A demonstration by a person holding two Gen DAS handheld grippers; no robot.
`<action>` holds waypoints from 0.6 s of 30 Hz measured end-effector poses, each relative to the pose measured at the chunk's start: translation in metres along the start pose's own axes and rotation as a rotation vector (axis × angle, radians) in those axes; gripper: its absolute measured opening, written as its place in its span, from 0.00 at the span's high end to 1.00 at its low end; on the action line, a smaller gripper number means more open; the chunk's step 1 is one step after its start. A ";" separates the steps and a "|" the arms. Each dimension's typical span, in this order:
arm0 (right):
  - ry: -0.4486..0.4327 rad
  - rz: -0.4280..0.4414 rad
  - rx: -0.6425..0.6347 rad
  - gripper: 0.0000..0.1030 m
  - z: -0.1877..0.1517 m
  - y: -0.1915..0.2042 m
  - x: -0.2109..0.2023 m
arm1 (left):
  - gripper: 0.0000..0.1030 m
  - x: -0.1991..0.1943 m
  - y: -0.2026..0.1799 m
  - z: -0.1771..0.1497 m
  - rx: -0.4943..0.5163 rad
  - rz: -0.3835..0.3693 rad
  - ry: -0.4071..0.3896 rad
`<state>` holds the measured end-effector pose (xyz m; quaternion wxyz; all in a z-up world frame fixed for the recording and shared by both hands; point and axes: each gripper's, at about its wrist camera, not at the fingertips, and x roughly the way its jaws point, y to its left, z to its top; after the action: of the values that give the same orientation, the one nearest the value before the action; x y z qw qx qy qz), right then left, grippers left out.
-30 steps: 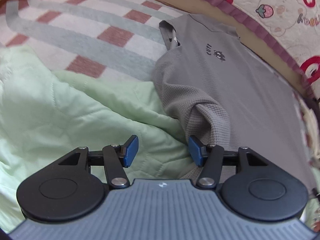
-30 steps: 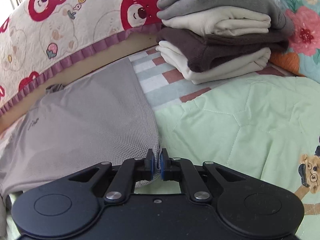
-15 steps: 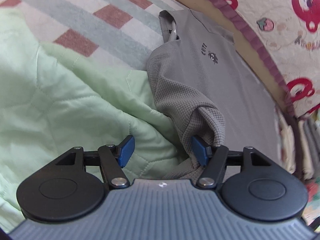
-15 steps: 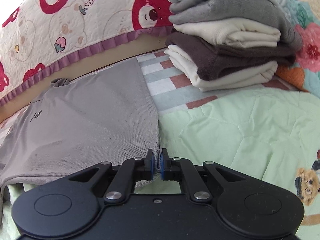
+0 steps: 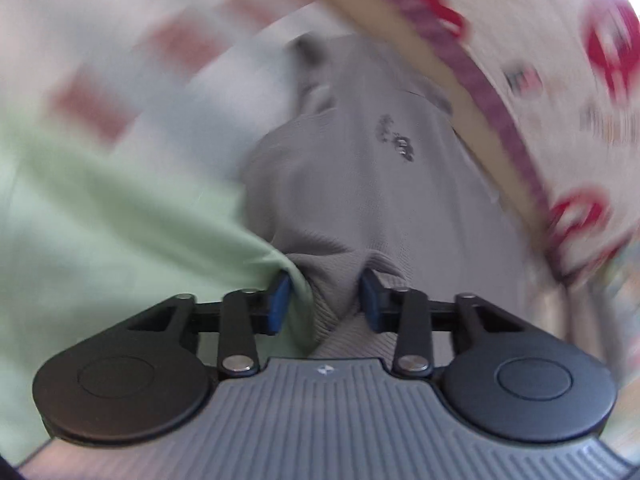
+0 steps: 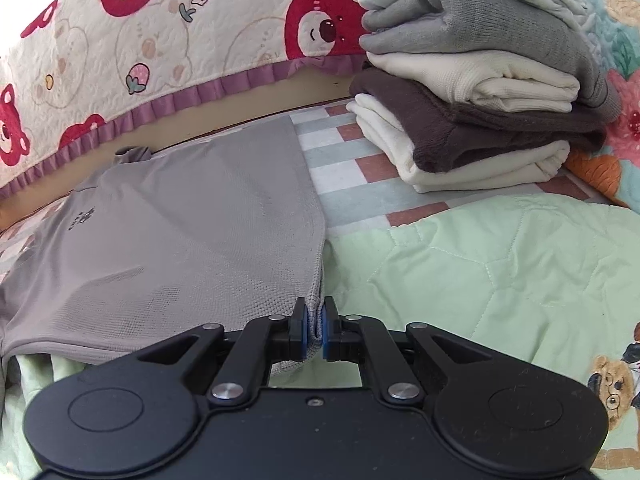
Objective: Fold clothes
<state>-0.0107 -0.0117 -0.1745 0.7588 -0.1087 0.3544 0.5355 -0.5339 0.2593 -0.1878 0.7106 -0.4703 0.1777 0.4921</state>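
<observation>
Matt waffle-knit grey shirt (image 6: pixel 192 232); seemingly quilted green blanket (image 6: pixel 480 264).

Left gripper (image 5: pixel 325 300) now closing around sleeve (image 5: pixel 336 280)

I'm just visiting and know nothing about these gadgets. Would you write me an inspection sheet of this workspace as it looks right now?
Surface: pale green quilted blanket over a red-and-grey checked sheet.
Job's things: grey knit T-shirt spread flat, small dark print on its chest.
Clutter: stack of folded grey, cream and brown clothes.
Grippers: right gripper shut on the shirt's corner; left gripper closing, bunched shirt fabric and blanket between its jaws.
Cables: nothing seen.
Surroundings: cream bear-print quilt with purple frill; left view blurred.
</observation>
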 end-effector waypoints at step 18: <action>0.018 0.029 0.030 0.93 -0.008 -0.006 0.005 | 0.45 -0.009 -0.016 0.015 -0.015 -0.098 0.016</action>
<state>-0.0081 -0.0150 -0.1849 0.7492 -0.0971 0.3706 0.5403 -0.5274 0.2658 -0.1668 0.7288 -0.4879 0.1566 0.4542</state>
